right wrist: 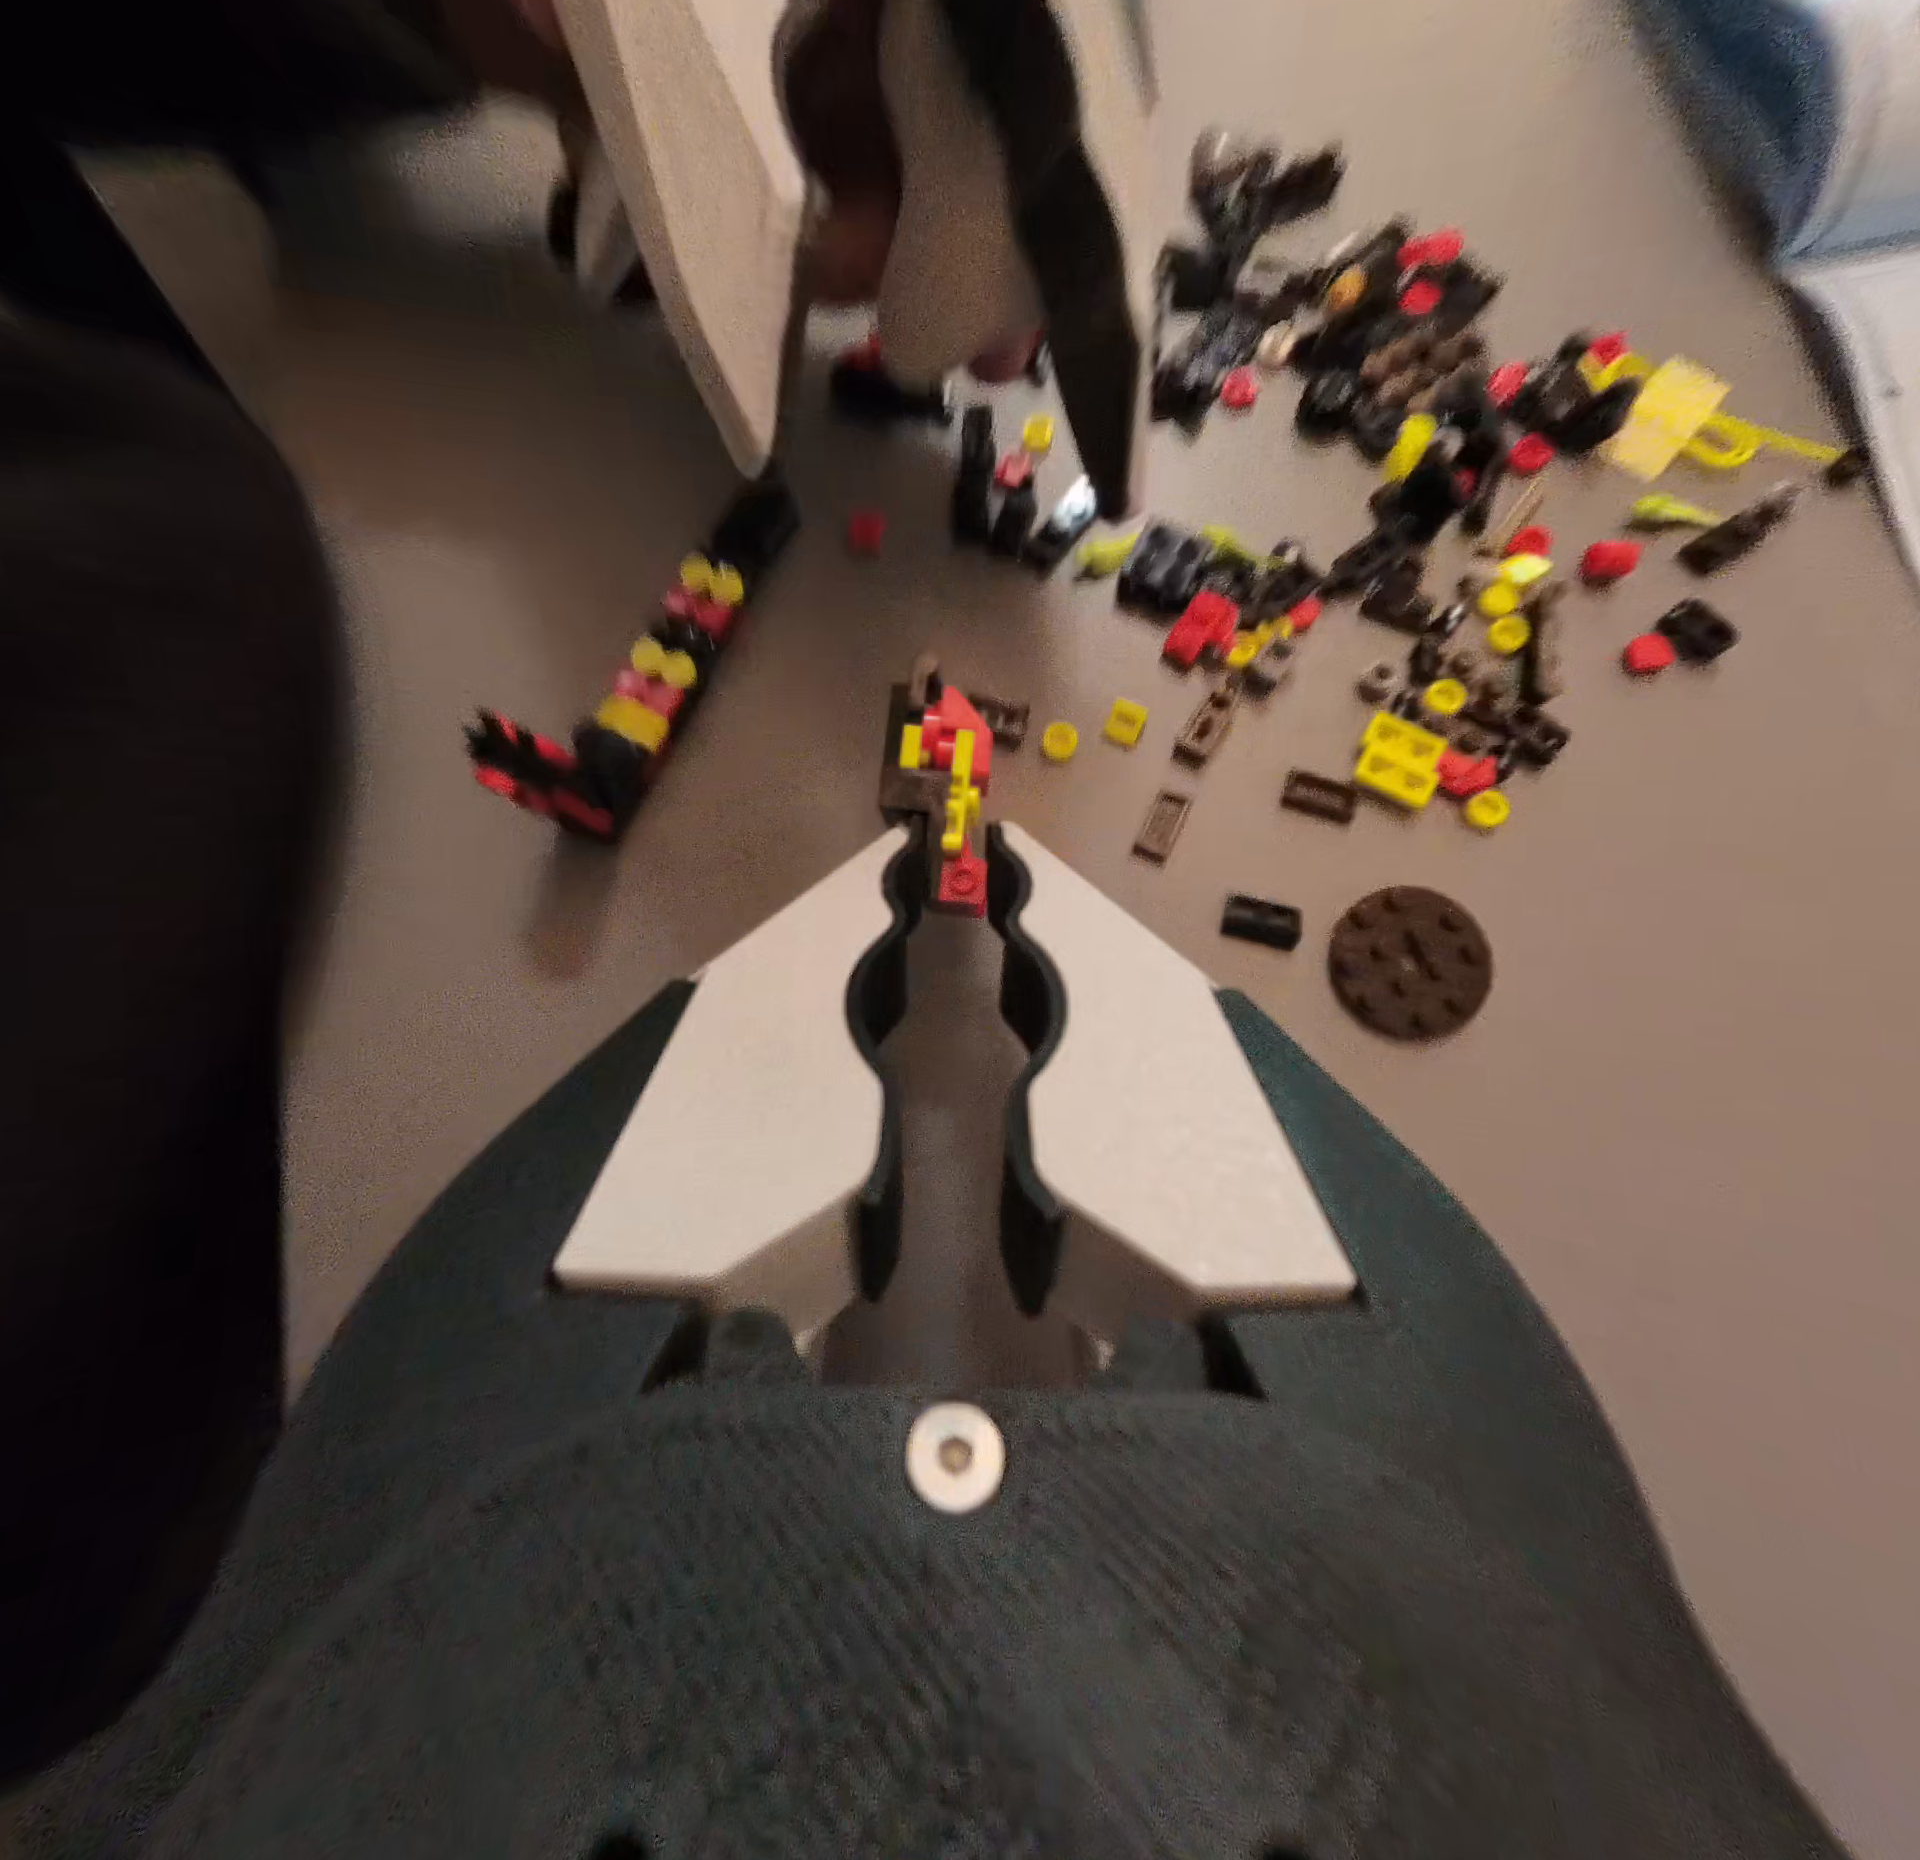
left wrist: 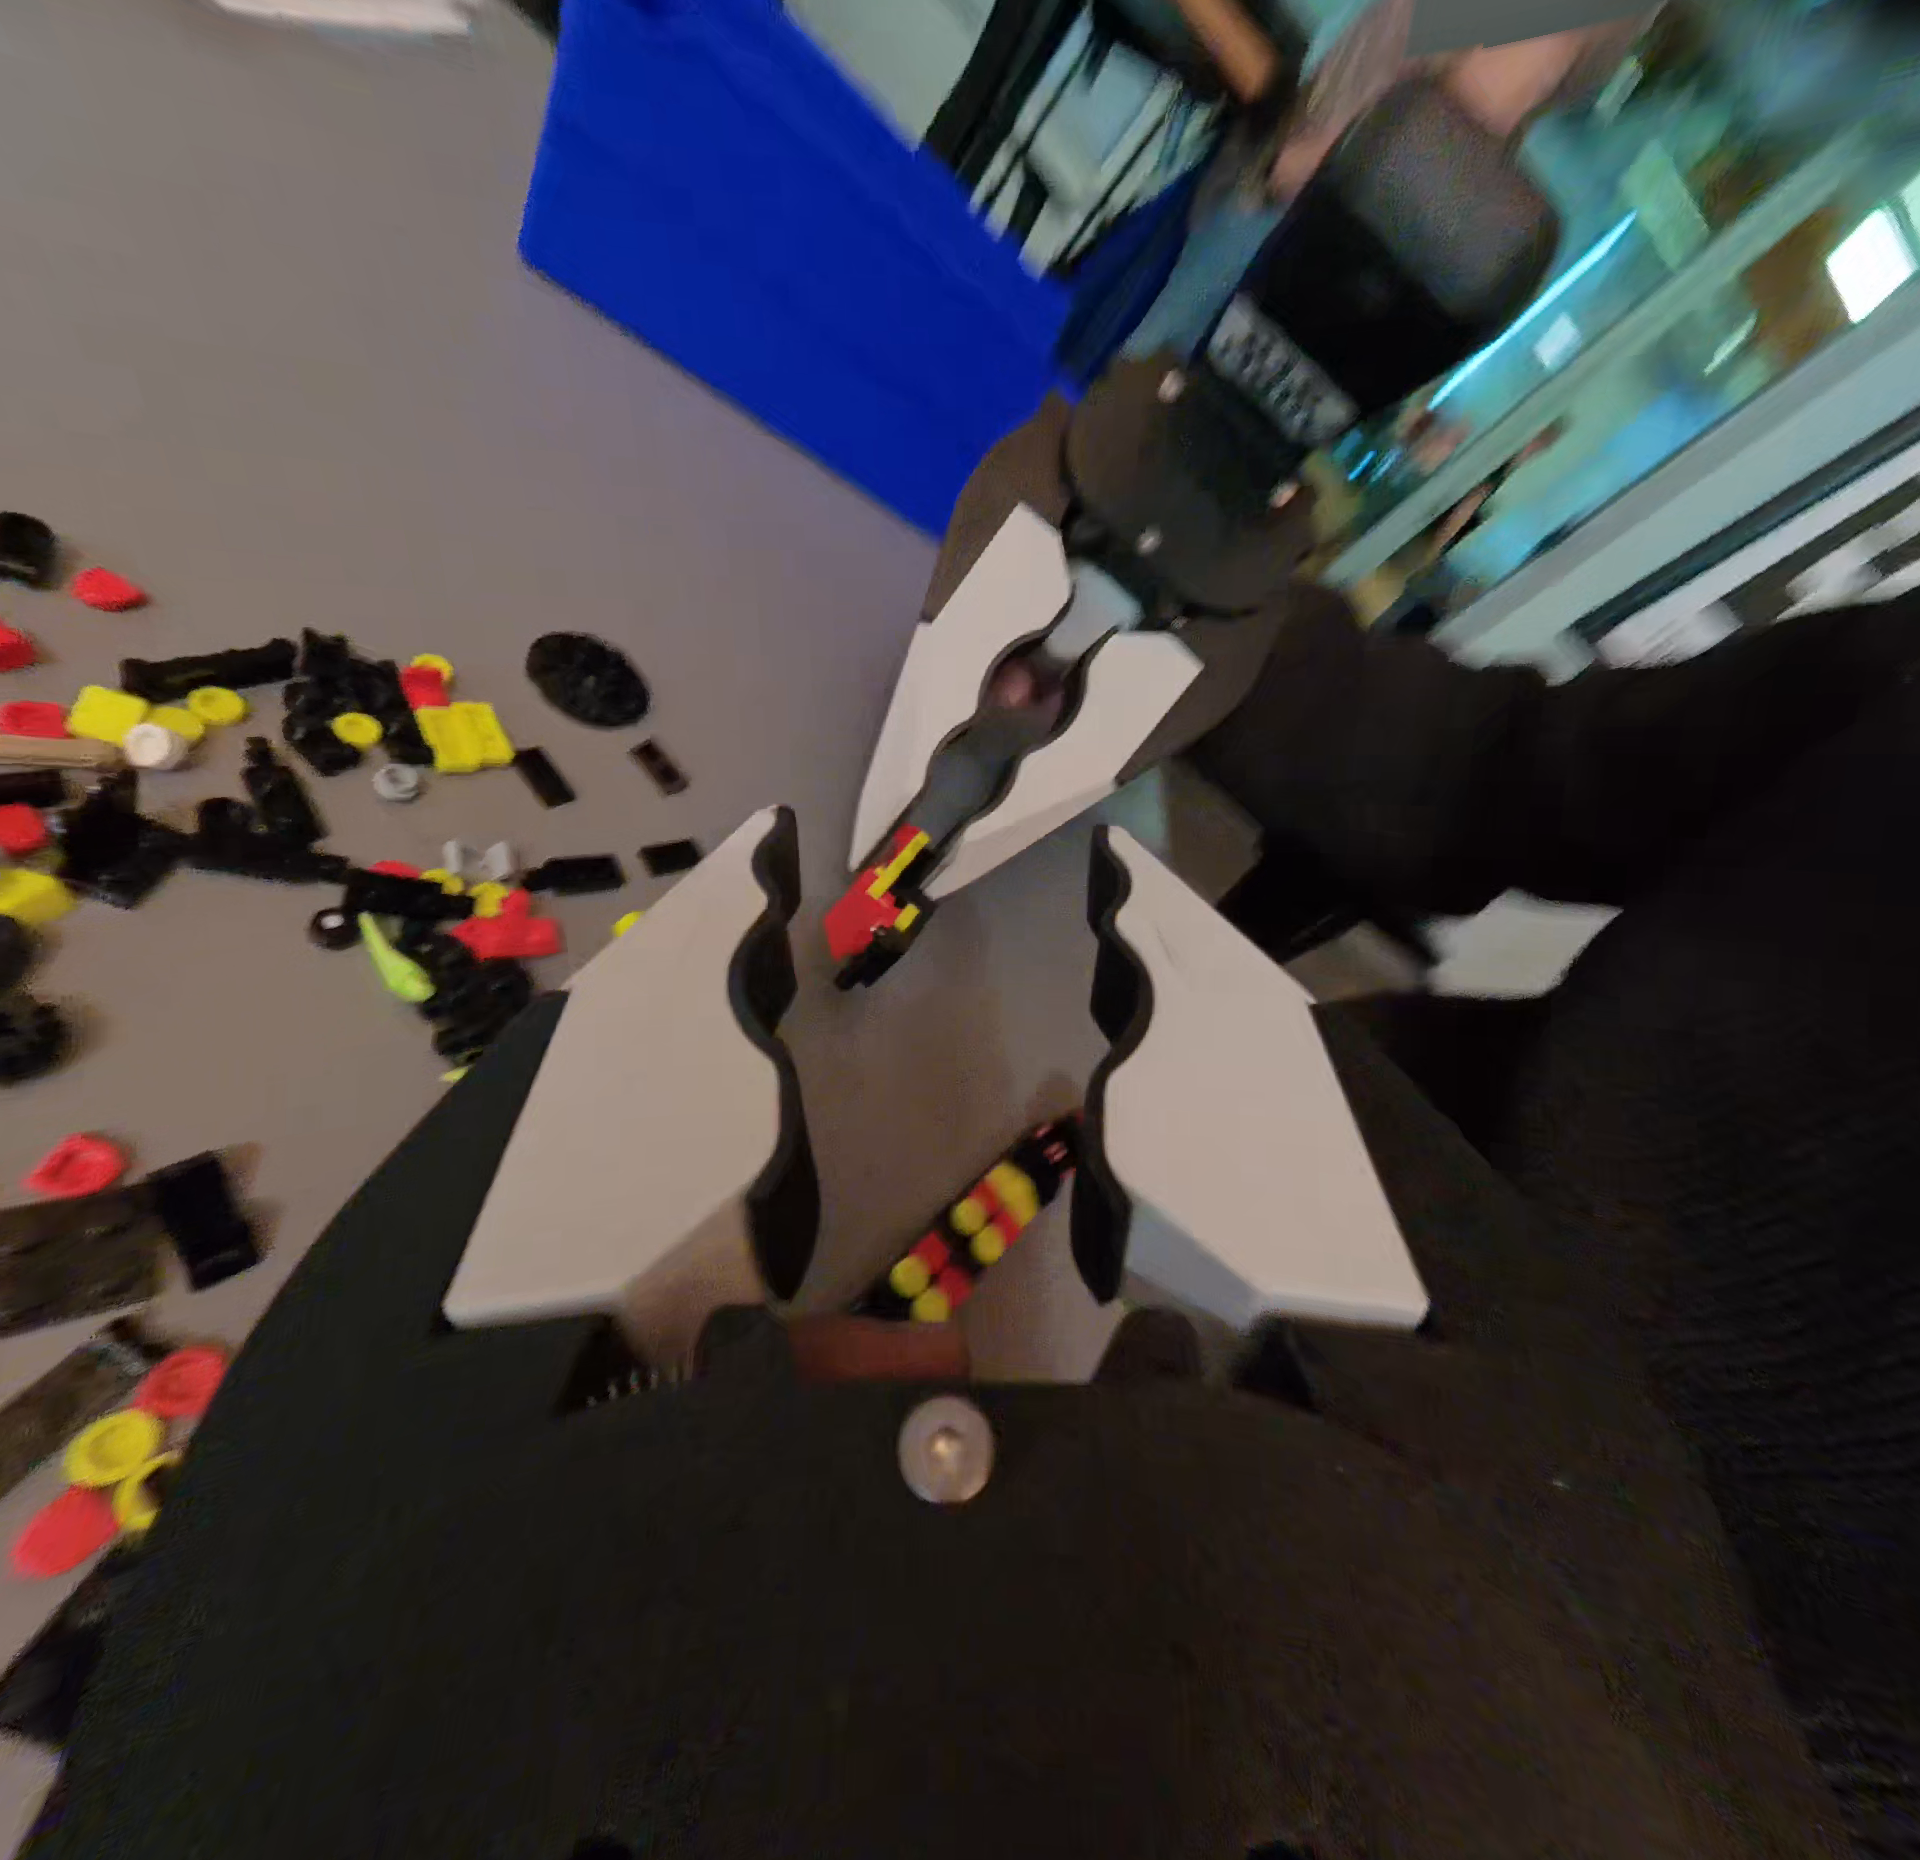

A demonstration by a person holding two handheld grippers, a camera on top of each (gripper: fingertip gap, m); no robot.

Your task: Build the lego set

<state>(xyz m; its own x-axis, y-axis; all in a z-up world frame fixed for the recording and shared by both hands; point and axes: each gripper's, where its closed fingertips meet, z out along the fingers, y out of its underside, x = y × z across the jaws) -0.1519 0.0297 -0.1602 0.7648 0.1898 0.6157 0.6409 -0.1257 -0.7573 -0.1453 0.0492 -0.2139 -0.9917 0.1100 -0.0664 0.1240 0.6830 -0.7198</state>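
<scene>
My right gripper (right wrist: pixel 951 842) is shut on a small red, yellow and black lego assembly (right wrist: pixel 940 761) and holds it above the grey table. In the left wrist view the right gripper (left wrist: pixel 899 868) comes in from the upper right with that assembly (left wrist: pixel 871 919) at its tip, just ahead of my left gripper (left wrist: pixel 940 839). The left gripper is open and empty. A long black strip with red and yellow studs (left wrist: pixel 977 1228) lies on the table below the left gripper's fingers. It also shows in the right wrist view (right wrist: pixel 665 667), under the left gripper (right wrist: pixel 935 480).
Several loose black, red and yellow pieces (left wrist: pixel 312 792) are scattered on the table (left wrist: pixel 312 356); they show at the right in the right wrist view (right wrist: pixel 1403 522). A round black plate (right wrist: pixel 1410 963) lies apart. A blue bin (left wrist: pixel 769 210) and a black chair (left wrist: pixel 1403 252) stand beyond. The grippers' ends are close to 6 cm from one another.
</scene>
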